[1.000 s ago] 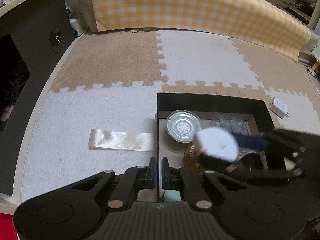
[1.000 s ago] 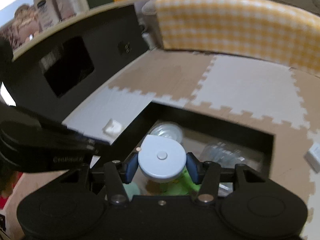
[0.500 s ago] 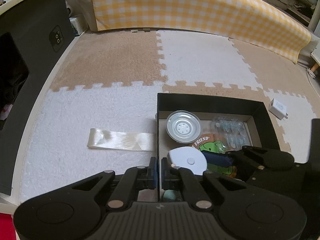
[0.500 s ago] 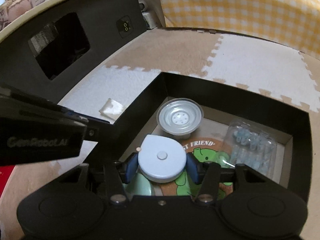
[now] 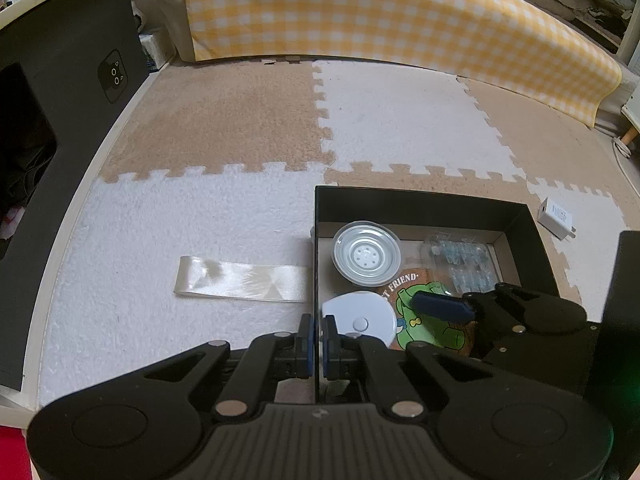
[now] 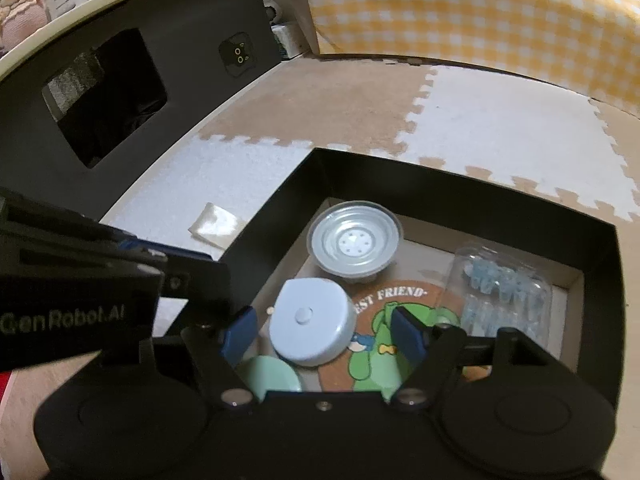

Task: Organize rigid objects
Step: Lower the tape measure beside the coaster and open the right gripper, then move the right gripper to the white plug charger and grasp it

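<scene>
A black open box (image 5: 420,200) (image 6: 452,176) lies on the foam mat. Inside it are a round silver lid (image 5: 366,254) (image 6: 354,242), a clear blister pack (image 5: 460,258) (image 6: 504,292), a pale green item (image 6: 272,374) and a frog coaster (image 6: 384,344). A white round case (image 5: 360,320) (image 6: 312,326) rests in the box's near left corner. My right gripper (image 6: 324,334) is open around it, fingers apart from it. My left gripper (image 5: 315,334) is shut on the box's left wall.
A shiny ribbon strip (image 5: 240,282) lies on the mat left of the box. A white charger plug (image 5: 556,216) lies to the right. A black panel (image 5: 52,120) stands at left, a yellow checked cushion (image 5: 380,12) along the back.
My right gripper carried the white case down into the box, then opened and let it go. My left gripper has stayed clamped on the box wall.
</scene>
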